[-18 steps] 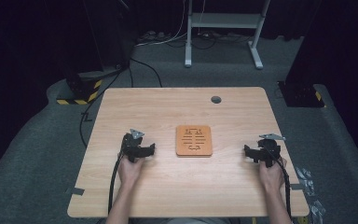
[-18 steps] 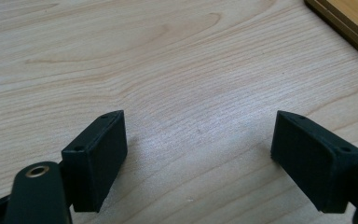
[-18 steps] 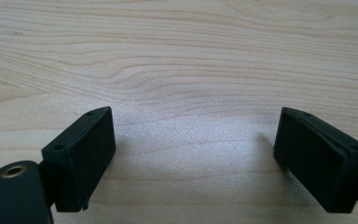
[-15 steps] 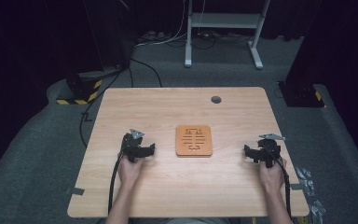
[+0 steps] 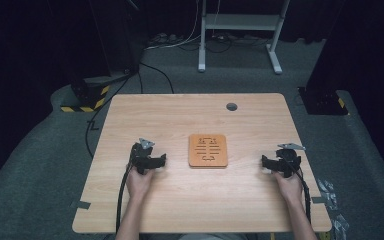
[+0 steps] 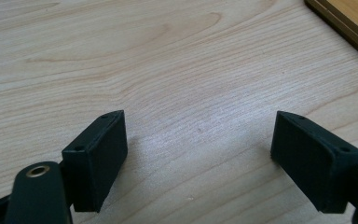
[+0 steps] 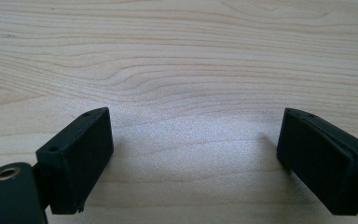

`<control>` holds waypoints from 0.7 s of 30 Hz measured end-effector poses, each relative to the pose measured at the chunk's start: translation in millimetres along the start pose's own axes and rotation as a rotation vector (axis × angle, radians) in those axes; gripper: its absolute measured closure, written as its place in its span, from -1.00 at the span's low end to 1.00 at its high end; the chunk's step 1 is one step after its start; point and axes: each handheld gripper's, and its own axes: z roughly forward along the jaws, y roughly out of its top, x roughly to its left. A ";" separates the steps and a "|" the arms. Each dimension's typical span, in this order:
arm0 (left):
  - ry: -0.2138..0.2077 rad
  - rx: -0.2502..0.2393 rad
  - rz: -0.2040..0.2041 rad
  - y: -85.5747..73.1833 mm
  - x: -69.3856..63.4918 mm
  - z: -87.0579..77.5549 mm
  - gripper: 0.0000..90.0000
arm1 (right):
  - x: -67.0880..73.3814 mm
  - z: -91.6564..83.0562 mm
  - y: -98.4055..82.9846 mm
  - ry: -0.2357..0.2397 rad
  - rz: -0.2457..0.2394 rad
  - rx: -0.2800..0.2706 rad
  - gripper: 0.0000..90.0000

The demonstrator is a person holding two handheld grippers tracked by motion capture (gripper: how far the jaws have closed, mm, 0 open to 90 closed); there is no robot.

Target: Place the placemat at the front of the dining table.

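Your left gripper: jaws wide apart, empty, on the table left of the orange slotted board | your right gripper: jaws spread, empty, right of board | board: mid-table, flat, apart from both.

Pretty dim room overall, the far side just fades into black. The bench is light wood with visible grain, rounded corners, and a small round dark cable hole near its far edge. Grey carpet covers the floor all around it. Behind the bench there's a white metal stand with two legs and a low crossbar, and a tangle of cables on the floor next to it. Off to the left sits a dark base with yellow-black hazard tape, plus a black cable running down past the bench edge. A similar dark base sits on the right.
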 end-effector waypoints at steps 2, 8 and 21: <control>-0.001 0.001 0.002 0.0 0.1 0.0 -0.59 | -1.6 0.0 0.0 0.012 -0.012 0.000 -0.77; -0.001 0.001 0.000 0.1 0.0 -0.1 -0.59 | -3.2 -0.5 0.5 0.026 -0.013 0.004 -0.73; 0.000 0.001 -0.007 0.0 -0.6 0.0 -0.59 | -3.3 -8.0 3.3 0.050 0.026 -0.016 -0.62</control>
